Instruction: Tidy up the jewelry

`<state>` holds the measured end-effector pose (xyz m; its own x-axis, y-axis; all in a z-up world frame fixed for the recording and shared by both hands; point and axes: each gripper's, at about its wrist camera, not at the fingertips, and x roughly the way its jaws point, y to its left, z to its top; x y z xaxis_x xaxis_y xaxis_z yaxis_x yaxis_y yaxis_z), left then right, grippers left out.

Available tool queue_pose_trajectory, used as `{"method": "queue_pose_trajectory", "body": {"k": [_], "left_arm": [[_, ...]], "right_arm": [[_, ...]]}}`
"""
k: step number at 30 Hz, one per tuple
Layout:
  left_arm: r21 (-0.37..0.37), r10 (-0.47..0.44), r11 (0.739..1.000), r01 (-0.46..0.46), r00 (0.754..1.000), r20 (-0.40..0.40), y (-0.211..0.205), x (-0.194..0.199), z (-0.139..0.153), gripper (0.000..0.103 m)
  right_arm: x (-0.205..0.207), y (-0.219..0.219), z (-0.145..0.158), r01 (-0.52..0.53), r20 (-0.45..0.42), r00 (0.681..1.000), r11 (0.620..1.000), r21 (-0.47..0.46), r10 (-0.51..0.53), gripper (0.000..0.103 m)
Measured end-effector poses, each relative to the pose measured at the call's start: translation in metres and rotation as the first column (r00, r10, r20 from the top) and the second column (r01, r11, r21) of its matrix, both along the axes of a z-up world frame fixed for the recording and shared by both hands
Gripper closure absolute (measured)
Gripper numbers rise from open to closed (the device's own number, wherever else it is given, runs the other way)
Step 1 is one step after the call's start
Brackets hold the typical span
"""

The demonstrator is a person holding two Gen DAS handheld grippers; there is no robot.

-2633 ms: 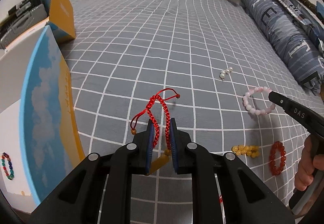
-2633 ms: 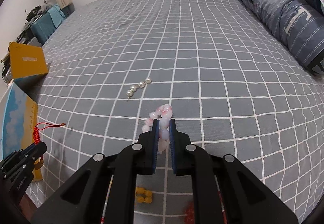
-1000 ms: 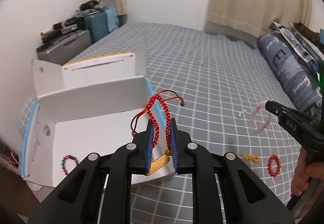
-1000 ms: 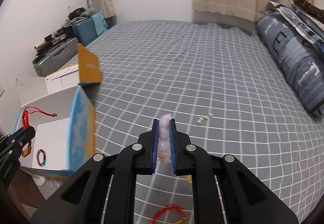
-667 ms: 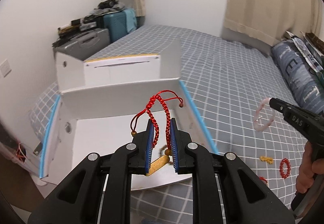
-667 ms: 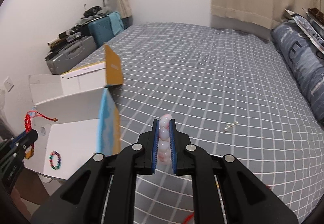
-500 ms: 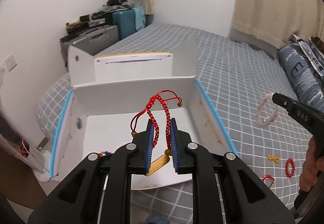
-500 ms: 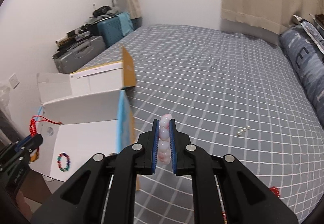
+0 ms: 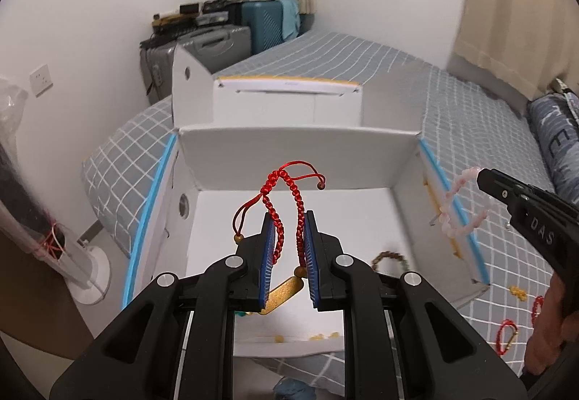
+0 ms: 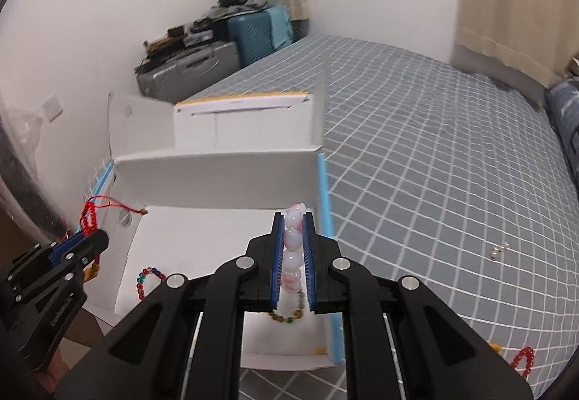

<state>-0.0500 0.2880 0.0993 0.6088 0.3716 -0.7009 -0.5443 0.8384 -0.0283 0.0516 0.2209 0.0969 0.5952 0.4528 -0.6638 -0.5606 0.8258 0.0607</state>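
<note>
My left gripper point(image 9: 288, 240) is shut on a red braided cord bracelet point(image 9: 286, 197) with a gold tag, held above the open white box point(image 9: 296, 143). My right gripper point(image 10: 293, 248) is shut on a pink bead bracelet point(image 10: 292, 244), held over the box's right wall point(image 10: 322, 204). In the left wrist view the pink bracelet point(image 9: 459, 208) hangs at the right gripper's tip point(image 9: 483, 179). Inside the box lie a multicoloured bead bracelet point(image 10: 146, 278) and a brown bead bracelet point(image 9: 391, 259). The left gripper point(image 10: 81, 244) shows at the box's left side.
The box sits on a grey checked bed point(image 10: 434, 154). Pearls point(image 10: 499, 251), red bracelets point(image 9: 506, 335) and yellow beads point(image 9: 517, 293) lie on the bedspread to the right. Suitcases point(image 9: 224, 41) stand by the wall behind. A blue patterned pillow point(image 9: 557, 135) lies far right.
Both grippers have swung left and come over the open box, each still holding its bracelet. The box now fills the middle of both views.
</note>
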Motion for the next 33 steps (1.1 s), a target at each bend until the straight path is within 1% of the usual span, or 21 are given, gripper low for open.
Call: {"method": "queue_pose_trajectory", "body": {"k": [4, 7, 15, 19, 23, 24, 25, 26, 27, 28, 29, 31, 32, 33], "left_arm": [[-0.052, 0.012, 0.999, -0.014, 0.999, -0.041, 0.018, 0.007, -0.021, 0.087], [-0.061, 0.021, 0.998, -0.025, 0.997, -0.077, 0.024, 0.013, -0.035, 0.087], [-0.125, 0.002, 0.992, -0.022, 0.988, -0.153, 0.035, 0.025, -0.066, 0.087], [-0.134, -0.001, 0.991, -0.023, 0.984, -0.180, 0.036, 0.028, -0.075, 0.086], [-0.137, -0.011, 0.991, -0.014, 0.984, -0.180, 0.033, 0.028, -0.076, 0.084], [-0.129, -0.011, 0.992, -0.013, 0.983, -0.183, 0.032, 0.029, -0.076, 0.080], [-0.123, -0.008, 0.992, -0.015, 0.983, -0.185, 0.031, 0.028, -0.075, 0.073], [-0.117, -0.001, 0.993, -0.021, 0.983, -0.185, 0.031, 0.028, -0.074, 0.068], [-0.110, 0.007, 0.994, -0.028, 0.983, -0.184, 0.031, 0.027, -0.073, 0.061], [-0.103, 0.012, 0.994, -0.031, 0.984, -0.180, 0.032, 0.025, -0.071, 0.057], [-0.098, 0.018, 0.995, -0.036, 0.984, -0.176, 0.032, 0.024, -0.069, 0.054], [-0.093, 0.029, 0.995, -0.045, 0.986, -0.166, 0.032, 0.022, -0.065, 0.042], [-0.086, 0.036, 0.995, -0.050, 0.987, -0.159, 0.032, 0.020, -0.062, 0.040], [-0.075, 0.040, 0.996, -0.051, 0.988, -0.151, 0.030, 0.019, -0.059, 0.034]], "right_arm": [[-0.004, 0.023, -0.017, -0.031, -0.018, 0.999, 0.999, -0.038, 0.030, 0.093], [-0.004, 0.037, -0.034, -0.048, -0.045, 0.998, 0.996, -0.076, 0.045, 0.093], [0.000, 0.055, -0.068, -0.058, -0.128, 0.991, 0.988, -0.144, 0.040, 0.093], [0.003, 0.057, -0.078, -0.057, -0.150, 0.988, 0.985, -0.165, 0.032, 0.093], [0.004, 0.058, -0.083, -0.060, -0.164, 0.986, 0.982, -0.178, 0.030, 0.093], [0.004, 0.058, -0.084, -0.060, -0.165, 0.986, 0.982, -0.179, 0.030, 0.093], [0.004, 0.058, -0.083, -0.057, -0.164, 0.986, 0.982, -0.178, 0.027, 0.090], [0.005, 0.058, -0.083, -0.053, -0.163, 0.986, 0.982, -0.181, 0.024, 0.085], [0.005, 0.058, -0.082, -0.046, -0.157, 0.987, 0.982, -0.181, 0.017, 0.072], [0.004, 0.057, -0.080, -0.040, -0.148, 0.989, 0.985, -0.171, 0.014, 0.059], [0.004, 0.056, -0.077, -0.035, -0.140, 0.990, 0.987, -0.157, 0.012, 0.055], [0.004, 0.055, -0.070, -0.022, -0.127, 0.992, 0.989, -0.148, 0.003, 0.048], [0.003, 0.053, -0.066, -0.018, -0.118, 0.993, 0.990, -0.141, 0.001, 0.043], [0.003, 0.052, -0.063, -0.014, -0.111, 0.994, 0.991, -0.134, -0.001, 0.033]]}}
